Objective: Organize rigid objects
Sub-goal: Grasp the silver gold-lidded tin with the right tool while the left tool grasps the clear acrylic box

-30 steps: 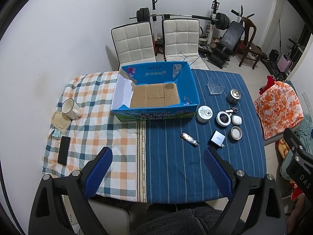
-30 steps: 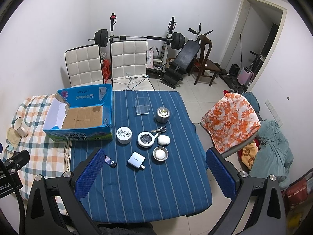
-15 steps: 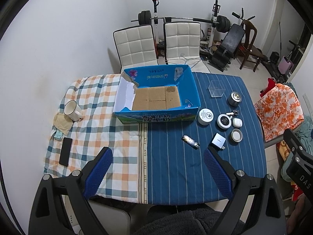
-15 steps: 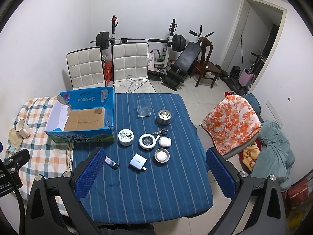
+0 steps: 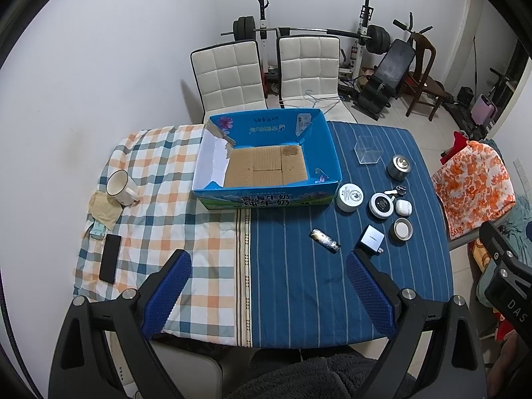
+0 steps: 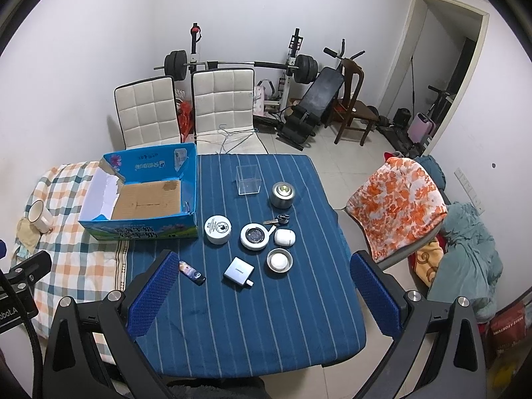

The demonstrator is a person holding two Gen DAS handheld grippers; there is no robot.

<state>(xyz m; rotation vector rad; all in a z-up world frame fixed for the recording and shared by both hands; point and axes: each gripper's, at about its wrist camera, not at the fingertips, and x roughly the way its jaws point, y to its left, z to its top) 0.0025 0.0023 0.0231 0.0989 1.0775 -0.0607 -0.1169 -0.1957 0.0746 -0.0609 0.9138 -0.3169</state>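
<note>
We hold both grippers high above the table, nothing between the fingers. Left gripper [image 5: 267, 294] is spread wide, empty. Right gripper [image 6: 262, 296] is also spread wide, empty.

Blue cardboard box [image 5: 266, 158] sits open at the table's far side, straddling the seam between the plaid cloth [image 5: 159, 219] and the blue striped cloth [image 6: 252, 316]. Only bare cardboard shows inside it.

The items are all on the striped cloth, to the right of the box:
- white round tin [image 6: 217, 229], just beside the box's front right corner
- round white-rimmed disc with dark centre [image 6: 254, 236], next to the tin
- white earbud case [image 6: 284, 236], right of the disc
- keys [image 6: 277, 221], just behind disc and case
- small metal dish with a white object in it [image 6: 280, 260], in front of the earbud case
- white charger block [image 6: 238, 272], left of the dish
- dark lighter-like stick [image 6: 192, 272], lying flat near the box front
- clear plastic cube [image 6: 247, 179] and metal round canister [image 6: 282, 194], farther back

On the plaid side: white mug [image 5: 120, 188] on a beige cloth pad, black phone [image 5: 110, 263] near the front edge.
</note>
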